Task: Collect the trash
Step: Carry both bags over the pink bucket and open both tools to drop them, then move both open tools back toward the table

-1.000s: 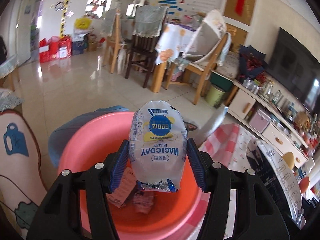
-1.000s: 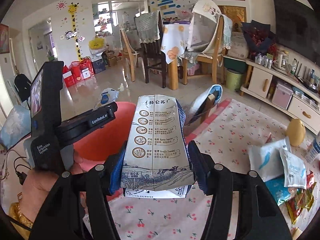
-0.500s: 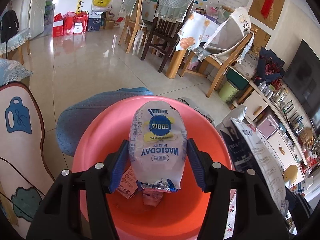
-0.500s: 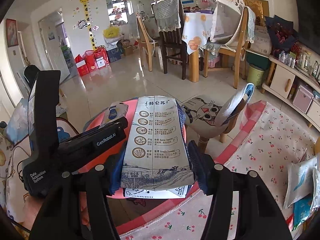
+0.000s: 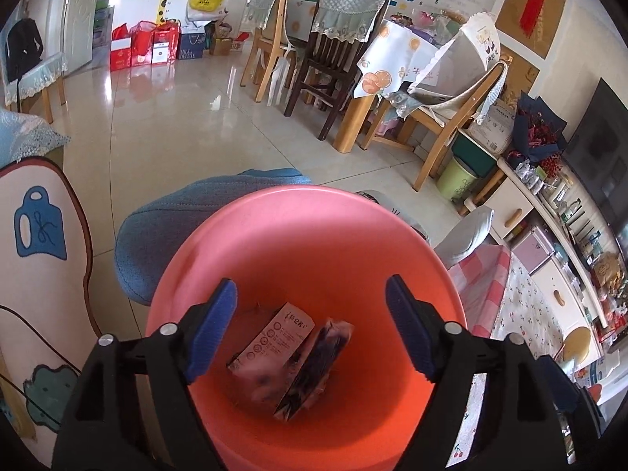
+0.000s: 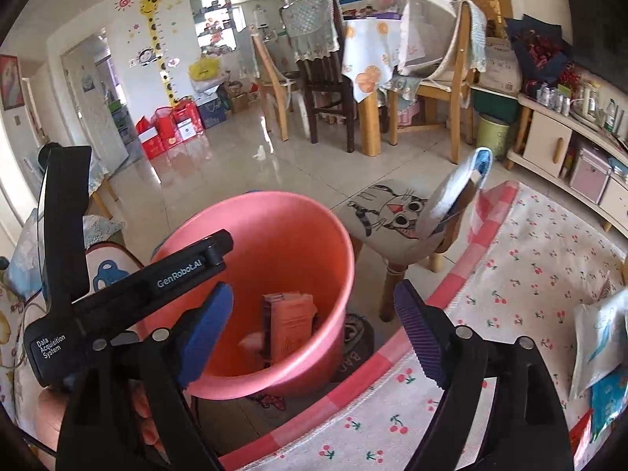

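Now both my grippers, left [image 5: 310, 325] and right [image 6: 314, 333], are opening with nothing between them; the carton [image 5: 271, 347] and wrapper they held a moment ago lie in the pink bucket [image 5: 306, 212], so more trash comes next.

left gripper [image 5: 310, 324]: black frame, ribbed blue pads, silver screws
right gripper [image 6: 314, 327]: black frame, blue pad at 9 o'clock, purple-blue at 3
left gripper housing: white lettering "GenRobot.AI", "Data Acquisition System"
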Available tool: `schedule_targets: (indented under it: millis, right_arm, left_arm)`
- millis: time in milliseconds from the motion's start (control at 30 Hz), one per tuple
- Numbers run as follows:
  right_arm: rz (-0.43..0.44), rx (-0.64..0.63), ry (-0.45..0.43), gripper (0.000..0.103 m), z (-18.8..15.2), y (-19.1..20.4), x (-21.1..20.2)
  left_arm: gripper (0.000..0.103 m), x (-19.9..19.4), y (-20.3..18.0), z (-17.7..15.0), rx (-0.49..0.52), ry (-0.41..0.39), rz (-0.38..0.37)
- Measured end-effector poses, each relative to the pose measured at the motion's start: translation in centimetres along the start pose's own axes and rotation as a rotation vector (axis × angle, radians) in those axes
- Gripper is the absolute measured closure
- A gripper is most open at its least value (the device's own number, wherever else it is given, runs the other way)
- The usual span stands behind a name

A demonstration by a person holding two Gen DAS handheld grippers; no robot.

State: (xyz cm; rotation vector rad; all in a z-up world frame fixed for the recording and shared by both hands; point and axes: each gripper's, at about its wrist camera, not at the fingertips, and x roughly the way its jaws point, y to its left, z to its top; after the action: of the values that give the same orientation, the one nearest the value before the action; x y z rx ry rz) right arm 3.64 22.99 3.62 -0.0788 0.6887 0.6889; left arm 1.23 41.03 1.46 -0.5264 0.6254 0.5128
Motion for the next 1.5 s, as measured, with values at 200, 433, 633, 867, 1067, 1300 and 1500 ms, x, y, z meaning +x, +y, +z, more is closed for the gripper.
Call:
schedule_targets:
  millis: [200,433,633,867,1067,1300,1500]
  right_arm:
    - [-0.071,0.039,-0.013,0.013,-1.6,-2.0,-1.9]
    - [-0.134,0.071,-0.013,0.013,-3.1,-4.5,-3.6]
    - [-0.183,0.077,-0.036,0.013,-5.0,-6.3,-5.7]
    - [-0.231,0.11,-0.065,0.013,-7.6,-8.5,-9.3]
    - [-0.274,0.148,-0.083,0.011,-10.2,-10.2,-12.3]
    - [-0.334,0.178,-0.103,0.009,-12.9,-11.9,-15.9]
    - [-0.348,0.234,-0.154,0.009,-14.7,-14.1,-19.5]
  left_arm:
    - [0.02,-0.3,-0.7,-0.4,0.008,-0.042,-0.047]
    - [0.018,-1.4,-2.4,-1.3,0.032,-0.14,-0.11]
    - [0.018,-2.2,-4.1,-2.1,0.086,-0.181,-0.136]
    - [0.017,-3.5,-6.3,-3.0,0.184,-0.202,-0.13]
    - [0.014,-4.5,-8.9,-4.5,0.269,-0.176,-0.108]
    - [0.013,-6.9,-12.2,-7.2,0.41,-0.21,-0.135]
    - [0.013,-8.9,-14.8,-9.9,0.5,-0.193,-0.199]
